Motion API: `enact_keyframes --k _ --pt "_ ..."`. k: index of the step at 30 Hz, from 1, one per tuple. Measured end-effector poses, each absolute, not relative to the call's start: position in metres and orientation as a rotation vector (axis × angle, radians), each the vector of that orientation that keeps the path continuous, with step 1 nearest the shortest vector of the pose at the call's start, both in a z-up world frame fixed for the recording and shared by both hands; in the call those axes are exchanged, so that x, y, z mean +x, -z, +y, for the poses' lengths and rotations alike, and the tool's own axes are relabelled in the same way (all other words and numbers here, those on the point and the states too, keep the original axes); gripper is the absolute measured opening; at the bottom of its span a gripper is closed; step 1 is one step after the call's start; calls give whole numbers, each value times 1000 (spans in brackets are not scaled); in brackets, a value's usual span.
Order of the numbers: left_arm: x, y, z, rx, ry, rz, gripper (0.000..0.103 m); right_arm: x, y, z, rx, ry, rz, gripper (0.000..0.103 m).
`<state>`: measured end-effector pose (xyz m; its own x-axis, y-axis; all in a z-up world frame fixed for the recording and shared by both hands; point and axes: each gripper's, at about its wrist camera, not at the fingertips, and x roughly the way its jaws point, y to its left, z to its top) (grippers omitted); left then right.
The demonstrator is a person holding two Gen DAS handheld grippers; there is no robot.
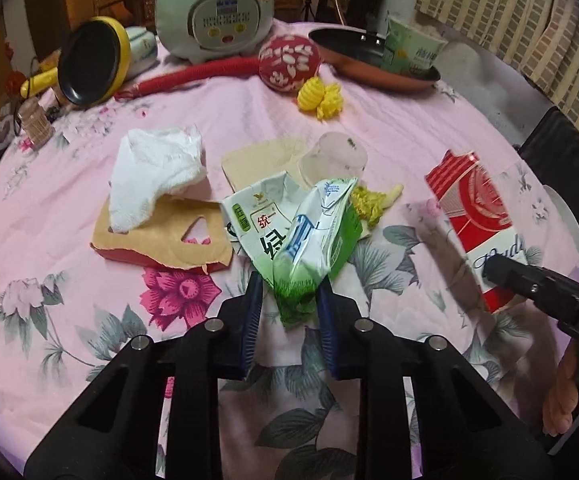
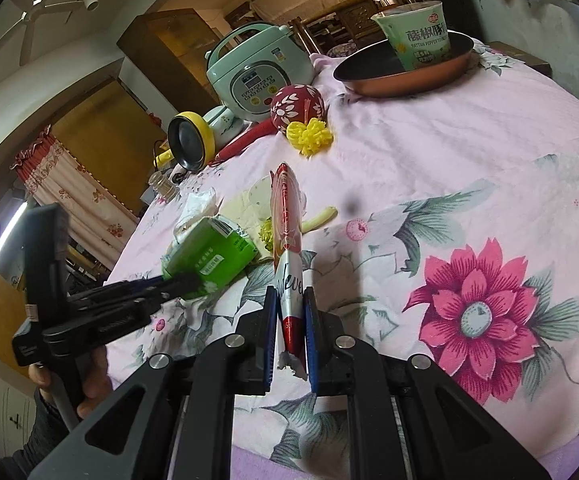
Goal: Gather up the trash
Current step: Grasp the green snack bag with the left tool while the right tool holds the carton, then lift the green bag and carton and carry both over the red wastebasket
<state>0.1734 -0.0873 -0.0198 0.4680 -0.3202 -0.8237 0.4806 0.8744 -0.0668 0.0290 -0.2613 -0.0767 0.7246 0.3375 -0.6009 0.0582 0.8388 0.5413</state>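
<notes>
My left gripper (image 1: 289, 280) is shut on a crushed green and white drink carton (image 1: 301, 232), held just above the pink flowered tablecloth (image 1: 217, 112); the carton also shows in the right wrist view (image 2: 213, 258). My right gripper (image 2: 291, 296) is shut on a flattened red and white beer box (image 2: 287, 240), held upright on edge; in the left wrist view the box (image 1: 477, 216) is at the right. Loose trash lies behind the carton: a white crumpled tissue (image 1: 157, 172), torn brown cardboard (image 1: 161, 240), a clear plastic cup (image 1: 335, 156) on its side, and a yellow-green vegetable scrap (image 1: 373, 200).
At the back of the table stand a green rice cooker (image 1: 213, 8), a yellow pan (image 1: 89, 64), a copper frying pan (image 1: 373, 60) holding a green noodle cup (image 1: 413, 50), a red patterned ball (image 1: 289, 62) and yellow plastic pieces (image 1: 321, 98). A dark chair (image 1: 565, 164) is at the right.
</notes>
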Motion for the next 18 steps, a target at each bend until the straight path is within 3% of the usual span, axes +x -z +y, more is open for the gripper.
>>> enact_keyframes --k 2,18 --pt "169 14 -86 177 493 946 20 29 77 -261 568 -161 756 14" --pt "113 -29 -32 85 406 850 19 32 78 -252 545 -176 769 14"
